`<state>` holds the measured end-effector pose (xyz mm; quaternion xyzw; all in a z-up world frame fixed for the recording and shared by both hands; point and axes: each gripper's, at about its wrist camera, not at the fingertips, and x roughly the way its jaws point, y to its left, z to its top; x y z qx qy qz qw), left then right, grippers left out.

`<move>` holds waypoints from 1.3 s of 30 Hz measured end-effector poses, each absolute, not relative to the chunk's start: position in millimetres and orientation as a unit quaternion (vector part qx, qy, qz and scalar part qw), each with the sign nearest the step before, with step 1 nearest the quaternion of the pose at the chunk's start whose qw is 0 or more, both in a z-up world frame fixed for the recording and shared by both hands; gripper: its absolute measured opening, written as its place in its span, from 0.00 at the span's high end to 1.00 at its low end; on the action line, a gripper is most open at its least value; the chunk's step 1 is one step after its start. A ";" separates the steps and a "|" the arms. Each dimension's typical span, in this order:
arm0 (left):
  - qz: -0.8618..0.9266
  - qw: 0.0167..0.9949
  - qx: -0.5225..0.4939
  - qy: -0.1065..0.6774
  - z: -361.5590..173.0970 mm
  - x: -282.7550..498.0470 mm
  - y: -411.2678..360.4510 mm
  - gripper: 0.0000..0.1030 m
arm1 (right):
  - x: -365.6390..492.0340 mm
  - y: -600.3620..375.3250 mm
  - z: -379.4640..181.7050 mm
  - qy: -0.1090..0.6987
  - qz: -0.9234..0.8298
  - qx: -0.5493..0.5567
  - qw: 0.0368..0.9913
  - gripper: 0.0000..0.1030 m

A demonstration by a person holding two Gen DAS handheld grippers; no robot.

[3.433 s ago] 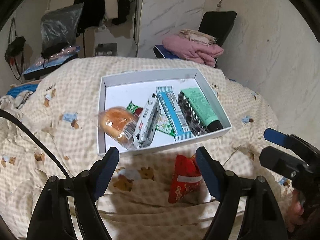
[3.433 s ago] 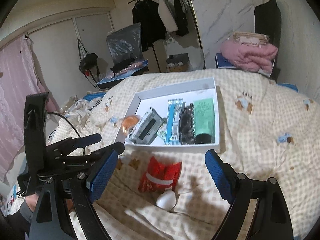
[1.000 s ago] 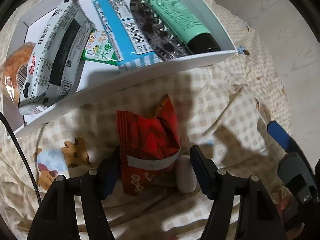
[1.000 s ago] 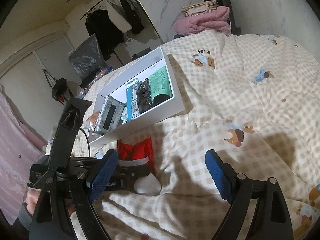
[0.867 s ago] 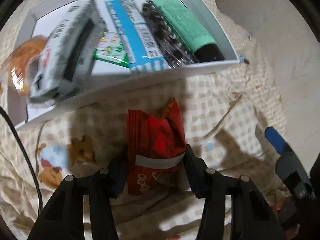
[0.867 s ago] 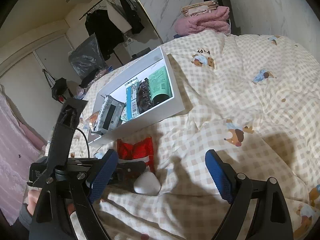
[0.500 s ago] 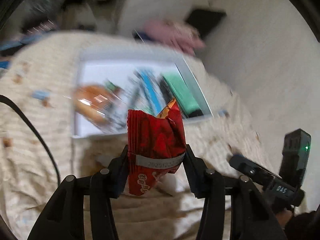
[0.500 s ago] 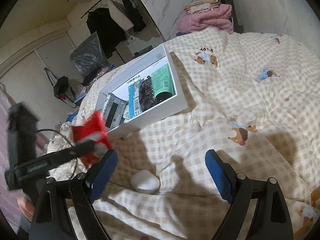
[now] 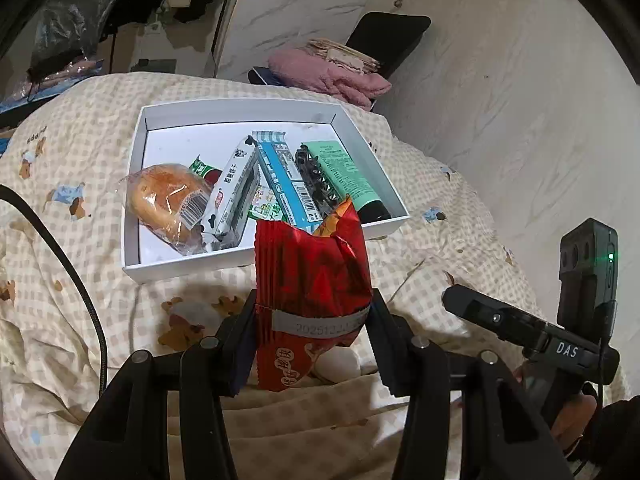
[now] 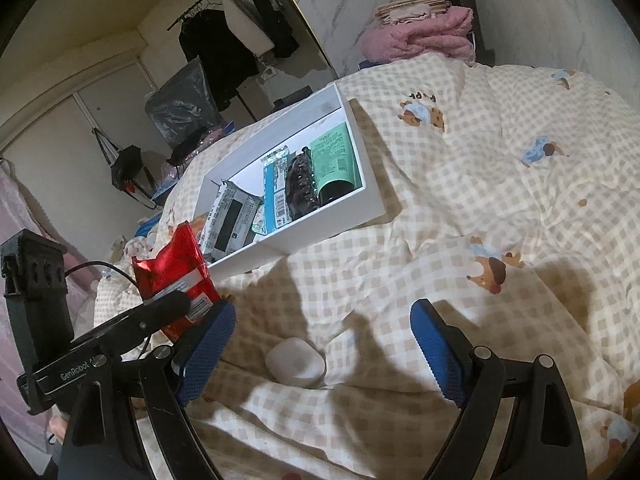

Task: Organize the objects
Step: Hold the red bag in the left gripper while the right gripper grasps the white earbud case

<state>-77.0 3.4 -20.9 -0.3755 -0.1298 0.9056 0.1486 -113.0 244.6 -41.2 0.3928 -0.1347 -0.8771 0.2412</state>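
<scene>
Left gripper (image 9: pixel 312 320): pressed onto the red snack packet (image 9: pixel 310 280), one finger on each long edge, gripping at the lower third near the grey date strip.
Red snack packet: held clear of the bedding, in front of the near wall of the white box (image 9: pixel 136 184); from the right wrist view it hangs at the left, in front of the box's near-left corner (image 10: pixel 176 268).
Packet axis: long axis upright, running from the fingers up toward the box; crimped, torn-looking top edge points up and away, printed bottom end hangs below the fingers.
Right gripper (image 10: pixel 322 344): spread wide, blue pads apart with nothing between them, low over the bedding.
White oval case (image 10: pixel 295 362): lies on the quilt between the right gripper's fingers in view, not touched; in the left view it peeks out just behind the packet's lower end (image 9: pixel 338 364).
White box contents: wrapped bun (image 9: pixel 168 200) at the near left, grey-white milk-print pack (image 9: pixel 234 196) beside it, blue-white pack (image 9: pixel 286 180), dark studded strip (image 9: pixel 318 184), green tube (image 9: pixel 346 176) along the right wall, its black cap toward the near wall.
Bedding: checked quilt (image 10: pixel 500 208) with bear prints, rumpled under both tools.
Background: pink folded blanket (image 9: pixel 332 76) on a dark chair behind the bed.
</scene>
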 end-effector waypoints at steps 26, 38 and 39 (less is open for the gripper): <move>0.900 0.142 -0.385 -0.151 -30.3 -75.6 -0.1 0.48 | -166.0 153.4 -93.5 0.032 -0.742 0.579 0.337 0.51; 0.898 0.141 -0.388 -0.149 -32.4 -75.3 1.7 0.48 | -151.8 154.8 -104.9 0.058 -0.755 0.568 0.322 0.49; 0.898 0.140 -0.390 -0.149 -32.9 -75.3 1.9 0.48 | -151.4 160.3 -102.0 0.045 -0.760 0.563 0.321 0.49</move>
